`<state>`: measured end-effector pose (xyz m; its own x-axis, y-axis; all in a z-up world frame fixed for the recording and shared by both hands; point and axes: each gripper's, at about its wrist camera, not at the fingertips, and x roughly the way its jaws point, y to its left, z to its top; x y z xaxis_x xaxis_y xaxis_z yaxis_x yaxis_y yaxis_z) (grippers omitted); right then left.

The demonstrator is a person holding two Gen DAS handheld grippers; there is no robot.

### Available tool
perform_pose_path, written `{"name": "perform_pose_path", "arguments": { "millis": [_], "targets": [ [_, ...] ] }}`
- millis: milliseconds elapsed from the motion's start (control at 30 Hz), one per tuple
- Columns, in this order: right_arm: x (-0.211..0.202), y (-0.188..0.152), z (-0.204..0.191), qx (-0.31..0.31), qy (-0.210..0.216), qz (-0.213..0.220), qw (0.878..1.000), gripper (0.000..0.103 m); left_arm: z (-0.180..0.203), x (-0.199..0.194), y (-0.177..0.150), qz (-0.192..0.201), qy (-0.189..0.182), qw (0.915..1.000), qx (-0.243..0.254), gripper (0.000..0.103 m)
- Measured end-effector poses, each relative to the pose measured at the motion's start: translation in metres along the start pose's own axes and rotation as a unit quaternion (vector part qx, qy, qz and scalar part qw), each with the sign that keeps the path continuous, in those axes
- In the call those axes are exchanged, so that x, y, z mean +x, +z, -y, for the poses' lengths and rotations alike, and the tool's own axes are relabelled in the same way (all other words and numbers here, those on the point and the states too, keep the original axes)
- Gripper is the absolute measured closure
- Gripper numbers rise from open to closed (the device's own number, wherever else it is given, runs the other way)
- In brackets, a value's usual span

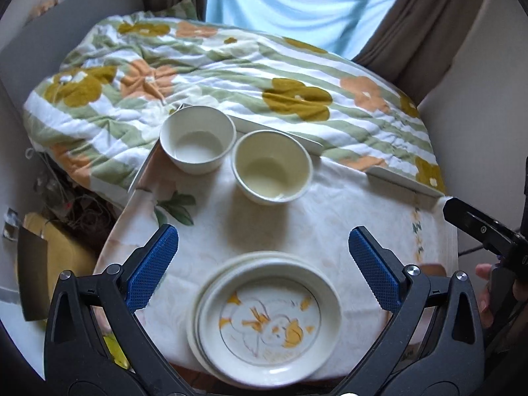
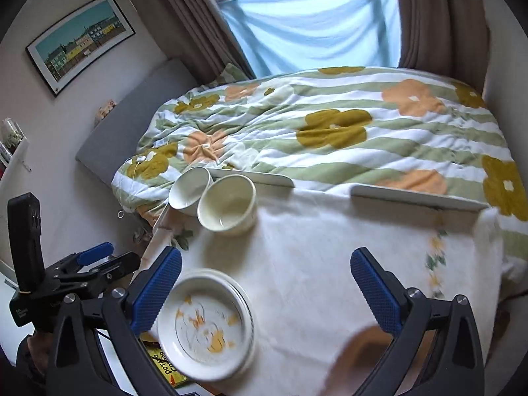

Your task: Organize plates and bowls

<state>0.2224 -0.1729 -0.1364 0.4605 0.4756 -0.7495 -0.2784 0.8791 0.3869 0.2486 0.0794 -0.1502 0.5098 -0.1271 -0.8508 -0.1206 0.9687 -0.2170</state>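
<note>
Left wrist view: plates sit stacked at 6 o'clock; two bowls stand unnested at 12. Left gripper and right gripper gape empty.

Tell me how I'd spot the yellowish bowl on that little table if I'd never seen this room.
Find the small table draped in a white floral cloth in front of the bed with the green-striped flowered quilt. At its far edge two plain round bowls stand side by side. Yours is the cream-yellow bowl, nearer the table's middle; its neighbour, the whiter bowl, sits at the corner.
</note>
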Motion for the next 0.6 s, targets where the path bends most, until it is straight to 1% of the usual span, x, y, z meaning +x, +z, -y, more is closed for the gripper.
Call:
{"name": "perform_pose_path", "arguments": {
  "millis": [100,133,167,200,233,267,300,333,367,400,433,467,600],
  "targets": [
    [0.041,0.022,-0.009,0.007,0.000,-0.023,1.000,0.001,-0.025,0.035,0.022,-0.030,-0.019,0.9992,-0.019,0.003],
    [0.057,0.028,-0.011,0.010,-0.004,-0.033,0.999,0.001,-0.034,0.051,0.030,-0.047,-0.026,0.9983,-0.023,0.008],
    [0.071,0.032,-0.012,0.014,-0.006,-0.042,0.999,0.001,-0.037,0.063,0.033,-0.058,-0.030,0.9976,-0.024,0.016],
    [0.085,0.035,-0.012,0.020,-0.006,-0.051,0.998,0.003,-0.042,0.078,0.038,-0.074,-0.036,0.9963,-0.024,0.021],
    [0.099,0.038,-0.012,0.028,-0.007,-0.063,0.998,0.011,-0.045,0.087,0.041,-0.084,-0.039,0.9954,-0.023,0.028],
    [0.111,0.039,-0.011,0.034,-0.006,-0.073,0.997,0.016,-0.047,0.101,0.044,-0.097,-0.043,0.9941,-0.022,0.033],
    [0.122,0.039,-0.011,0.041,-0.005,-0.084,0.996,0.025,-0.049,0.112,0.046,-0.107,-0.047,0.9929,-0.021,0.035],
    [0.133,0.039,-0.010,0.048,-0.003,-0.097,0.994,0.030,-0.051,0.123,0.049,-0.116,-0.050,0.9917,-0.020,0.039],
    [0.146,0.038,-0.009,0.056,-0.008,-0.108,0.992,0.032,-0.052,0.132,0.051,-0.123,-0.054,0.9908,-0.020,0.043],
    [0.153,0.036,-0.008,0.061,-0.012,-0.115,0.991,0.037,-0.053,0.141,0.053,-0.129,-0.057,0.9899,-0.020,0.045],
    [0.160,0.035,-0.008,0.065,-0.016,-0.123,0.990,0.041,-0.053,0.150,0.055,-0.135,-0.059,0.9888,-0.020,0.050],
    [0.166,0.035,-0.007,0.068,-0.018,-0.128,0.989,0.042,-0.053,0.157,0.057,-0.141,-0.062,0.9879,-0.019,0.054],
    [0.187,0.032,0.000,0.085,-0.026,-0.151,0.985,0.050,-0.052,0.179,0.060,-0.160,-0.066,0.9848,-0.013,0.062]
  ]
}}
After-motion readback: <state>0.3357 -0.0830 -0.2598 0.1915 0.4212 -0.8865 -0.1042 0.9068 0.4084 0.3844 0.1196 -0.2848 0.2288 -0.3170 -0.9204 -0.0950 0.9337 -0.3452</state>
